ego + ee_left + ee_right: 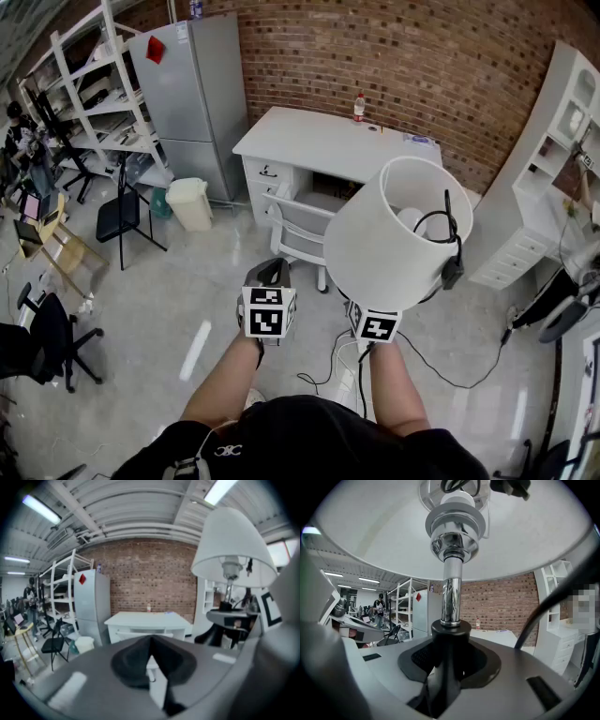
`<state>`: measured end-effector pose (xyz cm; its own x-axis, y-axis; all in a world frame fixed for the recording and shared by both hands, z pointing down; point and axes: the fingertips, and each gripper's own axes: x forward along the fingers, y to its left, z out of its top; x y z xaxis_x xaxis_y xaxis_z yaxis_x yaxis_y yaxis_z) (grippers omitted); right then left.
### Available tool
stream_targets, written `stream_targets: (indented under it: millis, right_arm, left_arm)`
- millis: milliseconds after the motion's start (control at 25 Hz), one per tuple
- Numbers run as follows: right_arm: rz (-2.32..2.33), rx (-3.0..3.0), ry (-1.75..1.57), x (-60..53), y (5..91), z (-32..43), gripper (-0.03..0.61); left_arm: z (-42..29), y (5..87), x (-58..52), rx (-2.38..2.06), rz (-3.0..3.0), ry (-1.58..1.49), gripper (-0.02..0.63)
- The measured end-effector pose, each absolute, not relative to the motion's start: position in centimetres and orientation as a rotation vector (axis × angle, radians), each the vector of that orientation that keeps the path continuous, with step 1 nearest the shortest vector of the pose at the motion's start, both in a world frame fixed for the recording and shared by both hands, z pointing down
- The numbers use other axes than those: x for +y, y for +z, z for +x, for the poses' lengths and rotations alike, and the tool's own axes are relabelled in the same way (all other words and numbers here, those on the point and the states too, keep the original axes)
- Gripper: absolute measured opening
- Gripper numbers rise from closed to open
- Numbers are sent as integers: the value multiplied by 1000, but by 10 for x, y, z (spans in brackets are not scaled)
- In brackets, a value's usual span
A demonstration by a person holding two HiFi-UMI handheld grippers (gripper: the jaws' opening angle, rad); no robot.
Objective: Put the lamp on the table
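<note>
The lamp, with a white drum shade (398, 234), a chrome stem (451, 592) and a black lower part, is carried upright in the air. My right gripper (364, 307) is shut on that black lower part, as the right gripper view (445, 667) shows. Its black cord (450, 244) loops out of the shade and trails to the floor. My left gripper (272, 274) is beside it on the left, shut with nothing in it (150, 641); the lamp (232, 550) shows at its right. The white table (319, 141) stands ahead against the brick wall.
A white chair (300, 230) is tucked at the table, and a bottle (359, 106) stands on its back edge. To the left are a grey fridge (192, 94), a bin (190, 203), white shelves (94, 94) and black chairs (120, 214). A white bookcase (553, 178) stands at the right.
</note>
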<state>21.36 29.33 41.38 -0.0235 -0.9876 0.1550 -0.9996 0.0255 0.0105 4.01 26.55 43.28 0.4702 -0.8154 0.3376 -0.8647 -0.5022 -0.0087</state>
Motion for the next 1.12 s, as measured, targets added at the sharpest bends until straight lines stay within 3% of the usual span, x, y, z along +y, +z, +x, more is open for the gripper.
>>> stream_targets:
  millis: [640, 1120]
  right_arm:
    - [2006, -2258, 125, 288, 419, 207, 117]
    - [1920, -2313, 150, 240, 428, 163, 117]
  left_arm:
    - [42, 436, 275, -1571, 2477, 428, -3]
    - [-7, 462, 241, -1613, 2378, 427, -3]
